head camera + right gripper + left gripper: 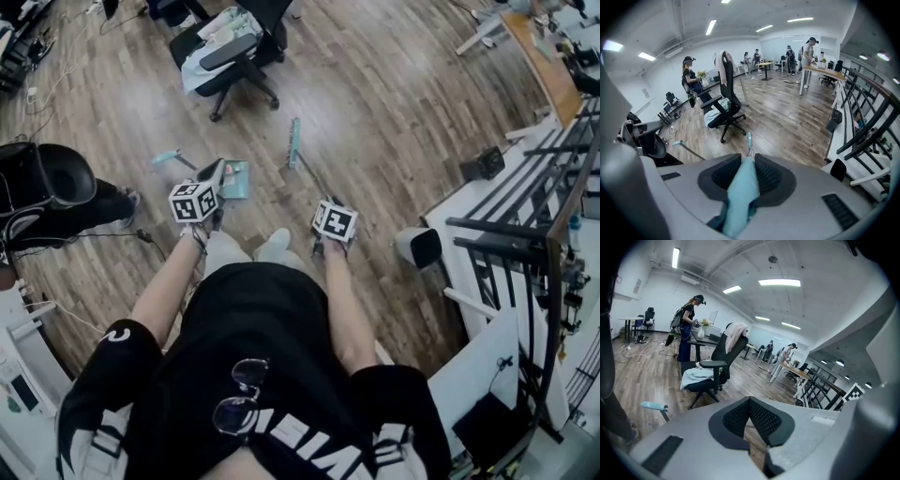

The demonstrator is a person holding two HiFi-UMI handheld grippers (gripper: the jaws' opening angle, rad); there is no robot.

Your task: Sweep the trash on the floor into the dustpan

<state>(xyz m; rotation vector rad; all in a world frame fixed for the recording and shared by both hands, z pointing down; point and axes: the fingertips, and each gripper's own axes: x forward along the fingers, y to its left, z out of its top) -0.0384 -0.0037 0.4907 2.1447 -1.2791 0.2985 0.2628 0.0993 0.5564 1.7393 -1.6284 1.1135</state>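
The right gripper (pixel 330 210) has its jaws clenched on the pale blue grip of the broom (pixel 740 197) – the stick runs forward and down to the brush head (pixel 293 142), which rests on the wooden floor (pixel 394 122). The left gripper (pixel 750 403) has its jaws closed tip to tip with nothing between them. The teal dustpan (pixel 234 178) sits on the floor just beside that gripper – its long handle (pixel 167 157) leans off to the left, apart from the jaws. An office chair (pixel 230 56) stands further ahead.
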